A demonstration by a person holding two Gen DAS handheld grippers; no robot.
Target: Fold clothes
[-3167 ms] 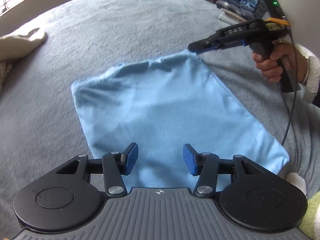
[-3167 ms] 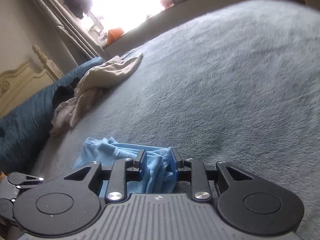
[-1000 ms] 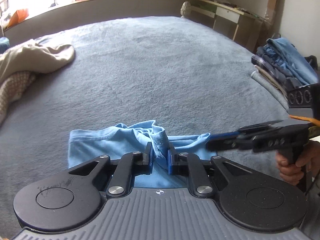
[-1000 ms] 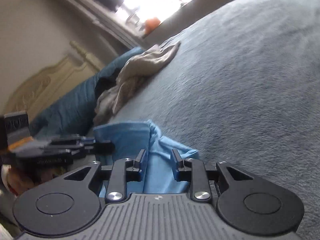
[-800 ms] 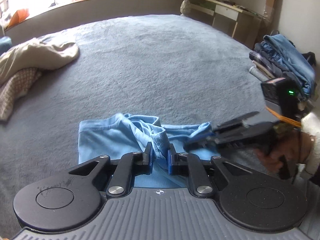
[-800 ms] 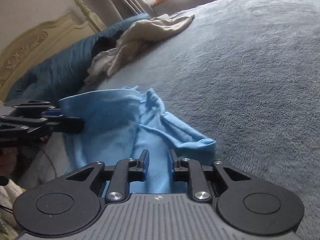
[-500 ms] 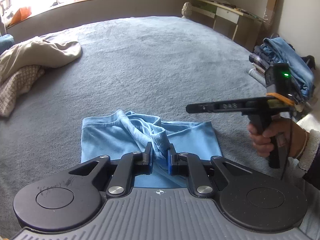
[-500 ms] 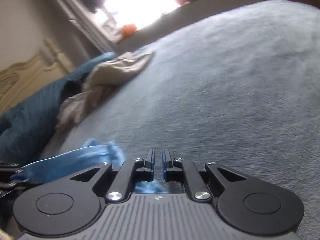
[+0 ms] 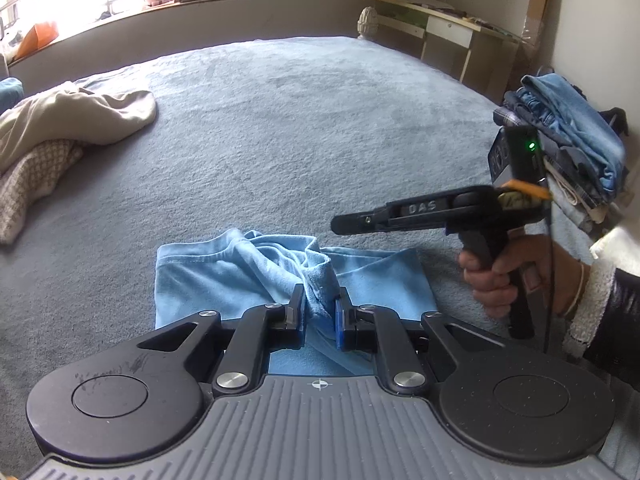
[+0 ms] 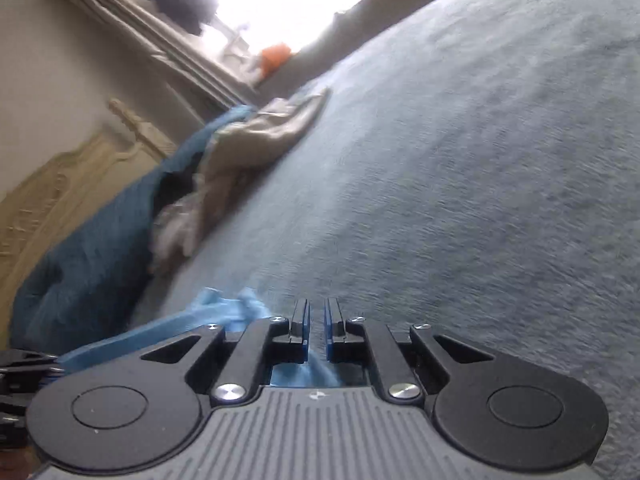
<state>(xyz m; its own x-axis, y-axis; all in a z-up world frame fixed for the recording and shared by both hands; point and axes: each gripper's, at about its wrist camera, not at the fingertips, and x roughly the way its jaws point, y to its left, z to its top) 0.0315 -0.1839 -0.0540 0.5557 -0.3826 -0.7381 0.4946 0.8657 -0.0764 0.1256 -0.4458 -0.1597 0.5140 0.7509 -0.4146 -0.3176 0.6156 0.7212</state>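
The blue cloth (image 9: 248, 276) lies part-folded and rumpled on the bed (image 9: 304, 120), and the left gripper (image 9: 319, 312) has a bunched ridge of it pinched tight at the near edge. The right gripper (image 9: 340, 224) hangs just above the cloth's right side, its jaws almost together with nothing between them. I'd say the fold is midway: next the right gripper needs to open, take the free right edge, and help lay the cloth flat and square.
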